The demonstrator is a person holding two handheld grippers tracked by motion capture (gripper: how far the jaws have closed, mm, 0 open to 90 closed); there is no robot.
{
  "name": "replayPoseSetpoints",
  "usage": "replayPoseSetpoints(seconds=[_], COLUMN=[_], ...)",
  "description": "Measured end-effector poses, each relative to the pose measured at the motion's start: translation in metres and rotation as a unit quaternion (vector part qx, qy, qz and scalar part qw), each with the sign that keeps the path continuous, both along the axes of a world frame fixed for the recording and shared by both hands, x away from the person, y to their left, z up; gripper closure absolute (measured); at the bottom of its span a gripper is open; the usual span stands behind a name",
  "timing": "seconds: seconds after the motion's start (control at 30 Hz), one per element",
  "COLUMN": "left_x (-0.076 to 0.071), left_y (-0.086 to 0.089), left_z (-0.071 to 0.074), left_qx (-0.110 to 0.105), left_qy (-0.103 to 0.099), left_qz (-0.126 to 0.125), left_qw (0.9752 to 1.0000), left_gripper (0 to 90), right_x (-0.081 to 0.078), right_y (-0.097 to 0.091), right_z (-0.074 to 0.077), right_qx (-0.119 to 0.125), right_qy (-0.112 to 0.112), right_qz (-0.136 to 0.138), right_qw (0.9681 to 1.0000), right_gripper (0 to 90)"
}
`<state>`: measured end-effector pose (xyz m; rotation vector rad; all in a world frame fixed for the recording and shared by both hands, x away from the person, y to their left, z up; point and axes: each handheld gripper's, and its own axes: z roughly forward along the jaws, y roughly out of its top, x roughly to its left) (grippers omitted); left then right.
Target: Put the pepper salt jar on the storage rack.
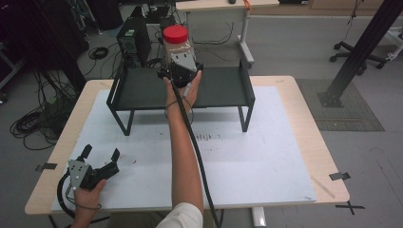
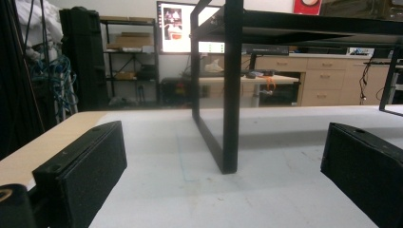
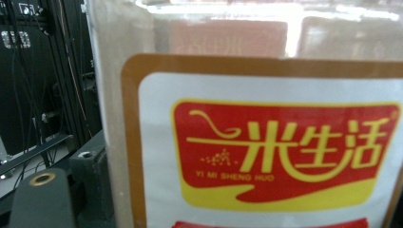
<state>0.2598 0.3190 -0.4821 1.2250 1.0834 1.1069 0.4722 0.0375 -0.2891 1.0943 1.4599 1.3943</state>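
Note:
A clear jar (image 1: 177, 40) with a red lid stands upright at the back of the black rack's shelf (image 1: 223, 85). My right gripper (image 1: 183, 64) reaches over the shelf with the jar between its jaws. In the right gripper view the jar's red and yellow label (image 3: 285, 152) is very close, and one black finger (image 3: 90, 166) sits beside the jar's left wall without visibly pressing it. My left gripper (image 1: 101, 151) rests low on the white mat at the front left, open and empty. Its wide-apart jaws (image 2: 223, 156) point toward a rack leg (image 2: 230, 90).
The white mat (image 1: 256, 156) covers most of the wooden table (image 1: 313, 137). The right gripper's cable (image 1: 197, 156) trails along the forearm over the mat. Behind the table stand a computer tower (image 1: 134, 40), loose cables on the floor and a desk.

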Motion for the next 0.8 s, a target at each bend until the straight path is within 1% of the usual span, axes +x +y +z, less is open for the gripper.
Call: replayPoseSetpoints(seconds=[0.13,0.33,0.43,0.53,0.77,0.8], left_x=[0.0000,0.0000,0.0000,0.0001,0.0002,0.0002], left_y=[0.0000,0.0001,0.0001,0.0001,0.0001,0.0001], left_z=[0.0000,0.0000,0.0000,0.0000,0.0000,0.0000], left_qx=[0.000,0.000,0.000,-0.001,0.000,0.000], left_qy=[0.000,0.000,0.000,0.000,0.000,0.000], left_qz=[0.000,0.000,0.000,0.000,0.000,0.000], left_qw=[1.0000,1.0000,1.0000,1.0000,1.0000,1.0000], left_gripper=[1.6,1.6,1.6,1.6,1.6,1.6], right_x=[0.0000,0.0002,-0.0001,-0.0001,-0.0018,-0.0023], right_y=[-0.0013,-0.0022,-0.0020,-0.0021,-0.0022,-0.0022], right_z=[0.0004,0.0003,0.0003,0.0002,0.0010,0.0011], right_qx=[-0.002,-0.001,-0.004,-0.001,-0.010,-0.008], right_qy=[-0.002,-0.001,-0.003,-0.002,-0.005,-0.005], right_qz=[-0.008,-0.010,-0.018,-0.018,-0.029,-0.031], right_qw=[1.0000,1.0000,0.9998,0.9998,0.9995,0.9995], right_gripper=[11.3,9.7,6.5,6.3,3.5,2.6])
